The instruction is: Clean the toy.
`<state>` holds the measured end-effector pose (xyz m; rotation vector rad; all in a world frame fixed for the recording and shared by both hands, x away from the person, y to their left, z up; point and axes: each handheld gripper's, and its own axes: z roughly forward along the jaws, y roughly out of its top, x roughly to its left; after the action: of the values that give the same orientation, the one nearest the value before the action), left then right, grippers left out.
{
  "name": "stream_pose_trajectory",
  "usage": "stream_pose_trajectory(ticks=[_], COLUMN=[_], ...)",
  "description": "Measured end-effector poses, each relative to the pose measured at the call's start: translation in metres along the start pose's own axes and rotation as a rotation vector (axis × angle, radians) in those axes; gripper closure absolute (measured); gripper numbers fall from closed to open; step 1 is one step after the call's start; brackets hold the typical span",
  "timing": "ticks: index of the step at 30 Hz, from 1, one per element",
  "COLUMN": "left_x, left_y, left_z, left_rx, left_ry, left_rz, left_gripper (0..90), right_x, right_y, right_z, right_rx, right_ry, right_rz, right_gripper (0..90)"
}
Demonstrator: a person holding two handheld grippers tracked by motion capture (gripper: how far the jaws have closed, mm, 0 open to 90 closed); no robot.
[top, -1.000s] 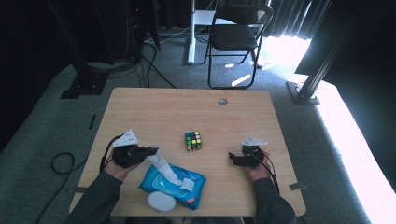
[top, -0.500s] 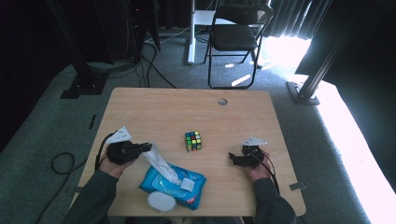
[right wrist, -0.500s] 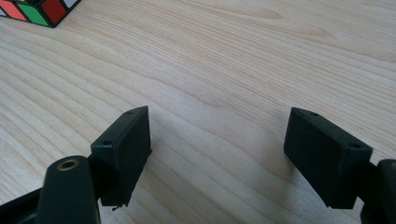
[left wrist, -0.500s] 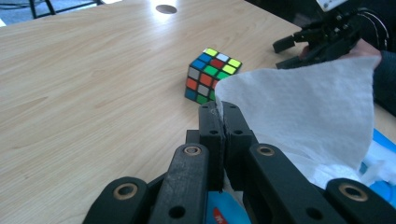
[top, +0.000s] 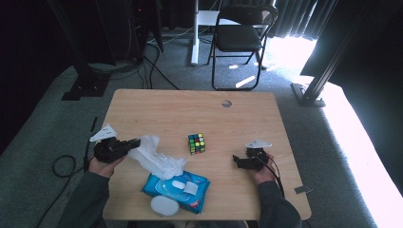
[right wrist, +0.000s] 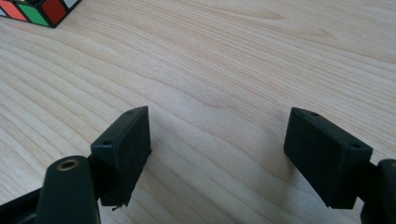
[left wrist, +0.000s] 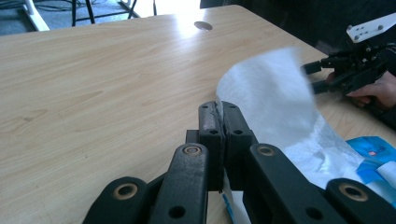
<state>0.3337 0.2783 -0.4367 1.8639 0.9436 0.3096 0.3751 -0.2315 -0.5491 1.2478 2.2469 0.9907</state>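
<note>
At the table's front left, my left gripper is shut on the corner of a white wet wipe. The wipe stretches down to the right into the blue wipes pack. In the left gripper view the two jaws press together on the wipe, which billows to the right above the pack. My right gripper rests at the front right, open, with bare wood between its jaws.
A colourful puzzle cube sits mid-table between the grippers; its corner is in the right gripper view. A white oval lid lies at the front edge by the pack. A cable hole is at the back. A chair stands beyond the table.
My left gripper has moved left and slightly back with the wipe, drawing it longer out of the pack. The right gripper has stayed put.
</note>
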Motion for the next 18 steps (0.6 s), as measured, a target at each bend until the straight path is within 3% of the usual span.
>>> stream_pose_trajectory(ticks=[4, 8, 18], left_x=[-0.004, -0.020, -0.049], left_y=[-0.002, 0.000, -0.009], left_z=[0.008, 0.023, 0.047], left_rx=[0.031, 0.082, 0.166], left_ry=[-0.022, -0.049, -0.140], left_rz=[0.016, 0.069, 0.133], left_gripper=[89.1, 89.0, 88.6], right_x=[0.000, 0.000, 0.000], right_y=[0.000, 0.000, 0.000], right_z=[0.000, 0.000, 0.000], right_rx=[0.000, 0.000, 0.000], right_ry=[0.000, 0.000, 0.000], right_rz=[0.001, 0.001, 0.001], right_gripper=[22.6, 22.6, 22.6])
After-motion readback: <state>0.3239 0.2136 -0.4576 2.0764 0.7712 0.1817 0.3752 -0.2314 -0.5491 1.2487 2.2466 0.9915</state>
